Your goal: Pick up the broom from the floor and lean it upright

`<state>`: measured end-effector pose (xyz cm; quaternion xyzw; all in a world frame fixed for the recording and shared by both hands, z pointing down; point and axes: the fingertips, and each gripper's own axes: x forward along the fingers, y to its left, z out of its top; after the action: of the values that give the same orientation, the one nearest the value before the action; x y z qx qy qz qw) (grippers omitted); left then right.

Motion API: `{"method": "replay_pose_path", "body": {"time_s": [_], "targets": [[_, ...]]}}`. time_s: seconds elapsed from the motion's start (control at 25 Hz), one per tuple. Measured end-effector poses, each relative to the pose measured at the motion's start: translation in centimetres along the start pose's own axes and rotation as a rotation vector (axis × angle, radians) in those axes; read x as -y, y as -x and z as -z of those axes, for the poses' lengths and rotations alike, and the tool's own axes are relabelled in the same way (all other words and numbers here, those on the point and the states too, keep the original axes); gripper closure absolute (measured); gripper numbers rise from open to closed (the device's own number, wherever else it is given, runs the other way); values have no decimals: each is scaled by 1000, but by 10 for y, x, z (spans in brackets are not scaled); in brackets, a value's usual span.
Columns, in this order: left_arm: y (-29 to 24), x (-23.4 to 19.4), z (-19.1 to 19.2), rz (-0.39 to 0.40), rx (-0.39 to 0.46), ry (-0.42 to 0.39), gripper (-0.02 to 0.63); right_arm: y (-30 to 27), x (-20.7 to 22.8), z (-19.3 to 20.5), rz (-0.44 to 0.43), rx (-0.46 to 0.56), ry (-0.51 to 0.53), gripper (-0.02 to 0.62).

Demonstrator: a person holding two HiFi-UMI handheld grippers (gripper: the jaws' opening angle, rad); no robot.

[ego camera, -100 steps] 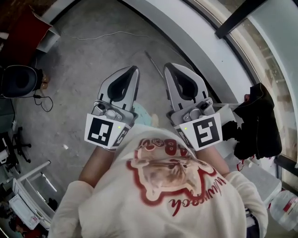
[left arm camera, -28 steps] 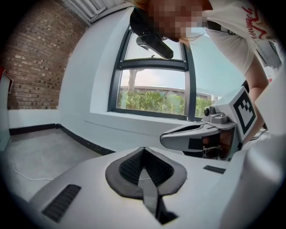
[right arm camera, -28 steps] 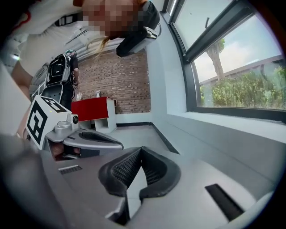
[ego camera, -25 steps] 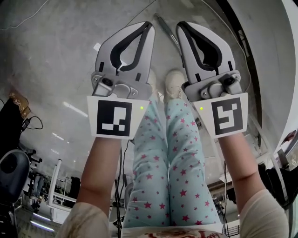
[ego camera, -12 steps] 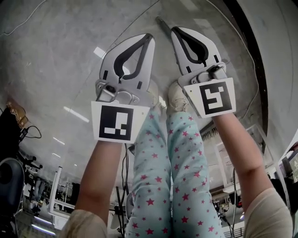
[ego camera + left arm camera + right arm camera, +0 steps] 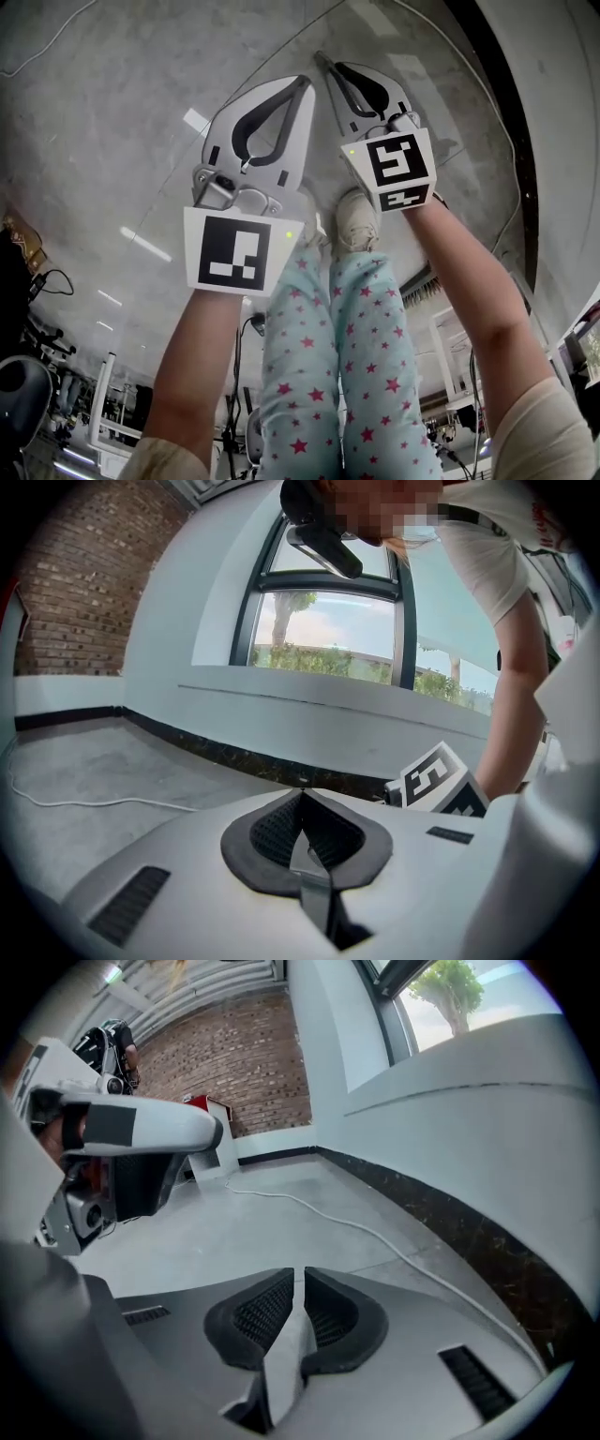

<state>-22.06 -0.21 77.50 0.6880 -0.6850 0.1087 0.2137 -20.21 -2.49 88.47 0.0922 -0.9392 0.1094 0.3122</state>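
Lying on the grey floor [image 6: 112,112], the broom shows only as a short stretch of thin grey handle [image 6: 322,62], near the floor's edge where the dark skirting [image 6: 506,112] runs along the wall; its head is out of sight. The handle looks like a smooth, stiff, round pole, probably light, so it should lift easily but may roll or slip between the pads, and the hidden head end is likely the heavier one. A hold square across the pole, one gripper near this end and the other further along, would likely keep it from swinging as it is tipped up.

The right gripper [image 6: 331,69] hangs just beside the visible handle end, its jaws drawn together with nothing between them. The left gripper [image 6: 306,82] is near it, jaws likewise pressed together and empty. Both would need to part before taking the pole. A white cable [image 6: 356,1227] trails across the floor beyond.
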Motion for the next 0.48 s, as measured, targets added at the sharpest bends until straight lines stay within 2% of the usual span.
{"method": "replay_pose_path", "body": {"time_s": [0.04, 0.08, 0.12, 0.24, 0.36, 0.48], "targets": [[-2, 0, 4, 1, -4, -4, 589, -4, 0, 7, -15, -15, 7, 557], [-5, -1, 8, 0, -6, -1, 589, -8, 0, 14, -26, -29, 18, 500], [-8, -1, 11, -2, -5, 6, 589, -12, 1, 20, -31, -45, 32, 472], [-11, -1, 16, -16, 6, 28, 589, -22, 7, 47, -28, -123, 61, 460], [-10, 7, 20, -17, 5, 55, 589, -27, 15, 84, -32, -249, 50, 437], [-9, 8, 20, -3, -7, 58, 589, -33, 20, 105, -18, -356, 75, 431]]}}
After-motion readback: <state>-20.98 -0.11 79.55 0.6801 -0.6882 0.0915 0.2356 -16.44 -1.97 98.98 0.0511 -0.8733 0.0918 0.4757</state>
